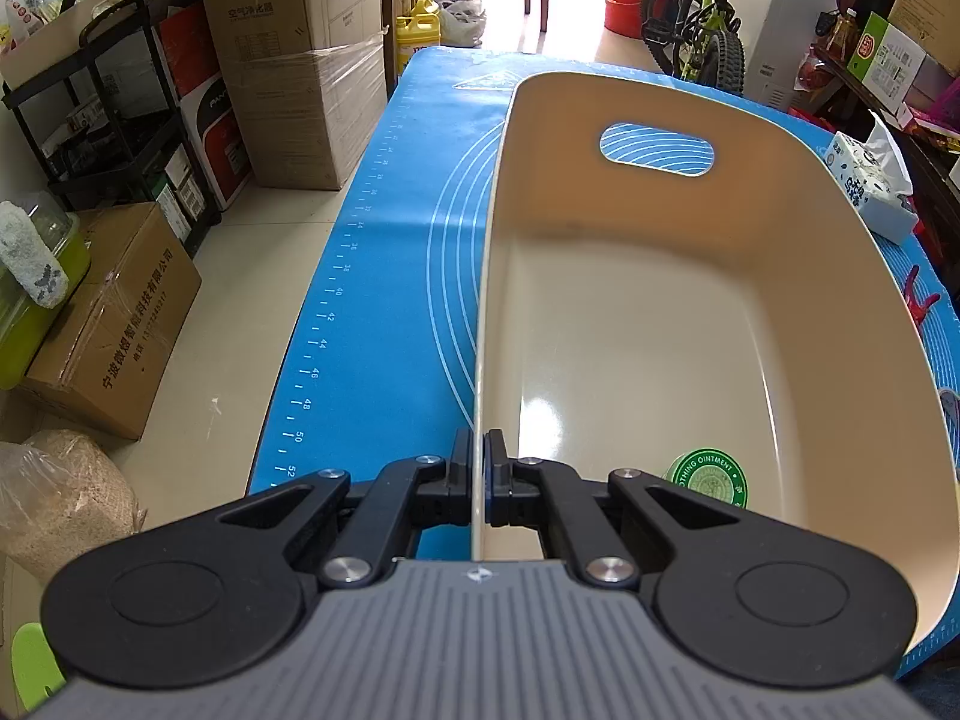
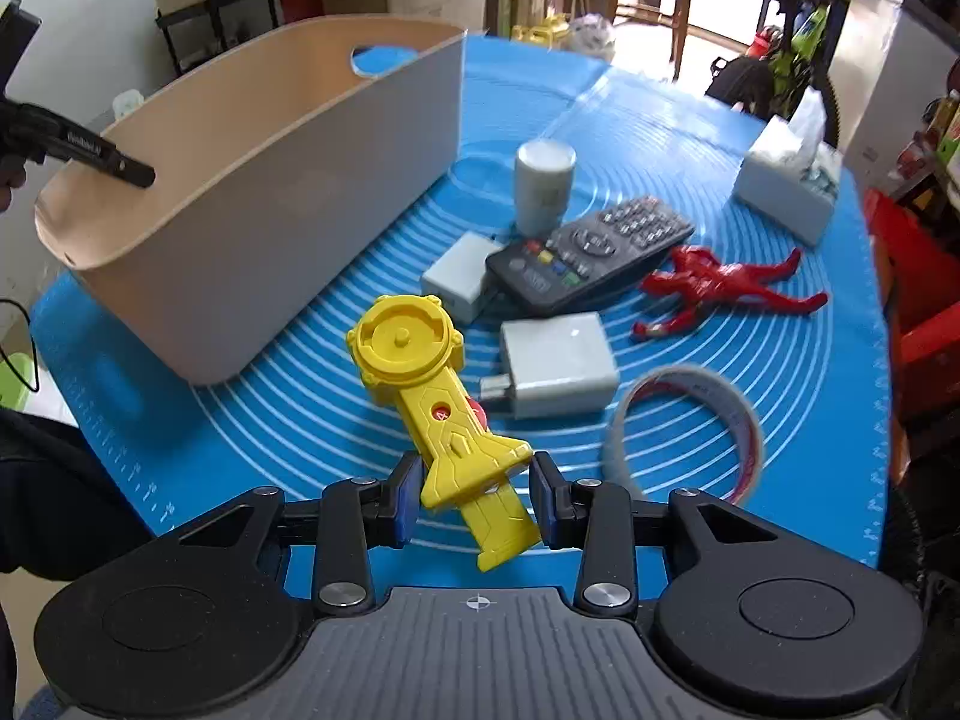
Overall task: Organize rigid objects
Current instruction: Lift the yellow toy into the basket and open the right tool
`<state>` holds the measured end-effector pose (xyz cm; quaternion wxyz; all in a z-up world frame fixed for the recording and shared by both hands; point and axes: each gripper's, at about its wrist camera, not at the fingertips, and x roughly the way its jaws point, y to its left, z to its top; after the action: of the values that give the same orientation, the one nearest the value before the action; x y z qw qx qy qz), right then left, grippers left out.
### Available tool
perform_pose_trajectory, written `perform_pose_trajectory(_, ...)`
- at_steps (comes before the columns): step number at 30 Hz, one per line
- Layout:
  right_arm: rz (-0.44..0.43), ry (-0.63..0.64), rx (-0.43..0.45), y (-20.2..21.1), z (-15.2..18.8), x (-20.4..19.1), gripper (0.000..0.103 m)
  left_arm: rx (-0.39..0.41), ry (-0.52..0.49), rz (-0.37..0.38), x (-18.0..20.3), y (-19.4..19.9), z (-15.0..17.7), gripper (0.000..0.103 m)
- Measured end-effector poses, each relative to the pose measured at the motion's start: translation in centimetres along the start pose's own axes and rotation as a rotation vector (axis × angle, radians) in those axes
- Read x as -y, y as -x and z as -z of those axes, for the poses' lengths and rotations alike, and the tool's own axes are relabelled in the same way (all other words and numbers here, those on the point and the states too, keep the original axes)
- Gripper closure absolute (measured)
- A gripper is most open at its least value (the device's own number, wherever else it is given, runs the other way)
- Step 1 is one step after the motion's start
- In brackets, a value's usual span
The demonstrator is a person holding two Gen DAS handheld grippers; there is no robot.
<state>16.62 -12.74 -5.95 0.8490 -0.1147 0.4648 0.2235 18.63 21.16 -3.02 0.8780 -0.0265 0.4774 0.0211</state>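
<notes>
My left gripper (image 1: 479, 468) is shut on the near rim of the beige plastic bin (image 1: 840, 276); a round green ointment tin (image 1: 708, 477) lies inside it. The bin also shows in the right wrist view (image 2: 336, 180), with the left gripper (image 2: 135, 171) at its left rim. My right gripper (image 2: 474, 495) is shut on the handle of a yellow toy launcher (image 2: 432, 384) and holds it over the blue mat (image 2: 300, 420). On the mat lie a black remote (image 2: 588, 249), two white chargers (image 2: 558, 363) (image 2: 456, 276), a white cylinder (image 2: 543, 183), a red figure (image 2: 720, 288) and a tape roll (image 2: 690, 432).
A tissue box (image 2: 786, 174) stands at the mat's far right. Cardboard boxes (image 1: 300, 60) and a black shelf cart (image 1: 108, 120) stand on the floor to the left of the table. A bicycle (image 1: 702, 18) stands beyond the far end.
</notes>
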Motion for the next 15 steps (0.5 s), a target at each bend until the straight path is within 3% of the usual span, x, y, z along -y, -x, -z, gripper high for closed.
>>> perform_pose_trajectory(15,0.152,-0.033,0.215,4.0,-4.3,-0.9,0.058,0.0,0.001,0.001,0.0,0.0,0.0,0.099)
